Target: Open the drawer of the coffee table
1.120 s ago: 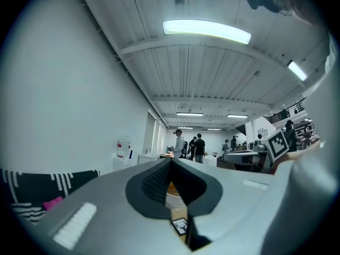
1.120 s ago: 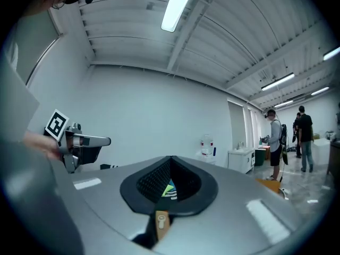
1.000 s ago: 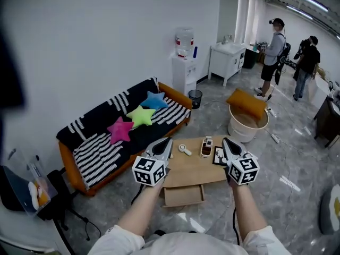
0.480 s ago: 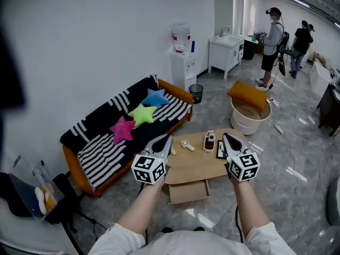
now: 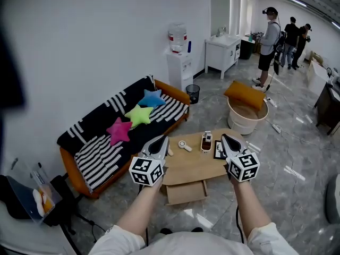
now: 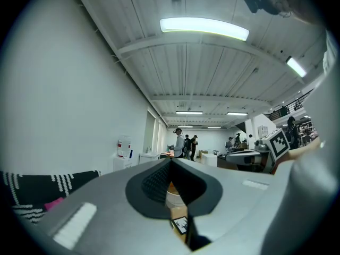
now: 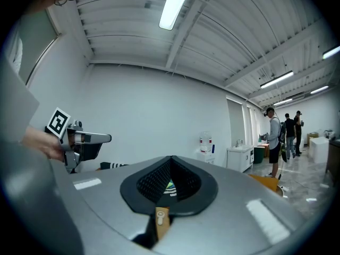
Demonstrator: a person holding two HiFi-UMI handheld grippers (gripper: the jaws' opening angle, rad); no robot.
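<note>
Grey jaws on your left gripper point(image 5: 162, 140) and right gripper point(image 5: 225, 138) are both pressed together, nothing btwn. Below them the drawer point(image 5: 185, 193) sticks out from under the coffee table's wooden surface point(image 5: 194, 166), w/ a striped sofa point(image 5: 106, 139) beyond.

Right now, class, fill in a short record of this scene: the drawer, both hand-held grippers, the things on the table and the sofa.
drawer: pulled out of the coffee table
left hand-held gripper: shut, holding nothing
right hand-held gripper: shut, holding nothing
on the table: small white object, brown container, dark card
sofa: pink star cushion, green star cushion, blue star cushion
</note>
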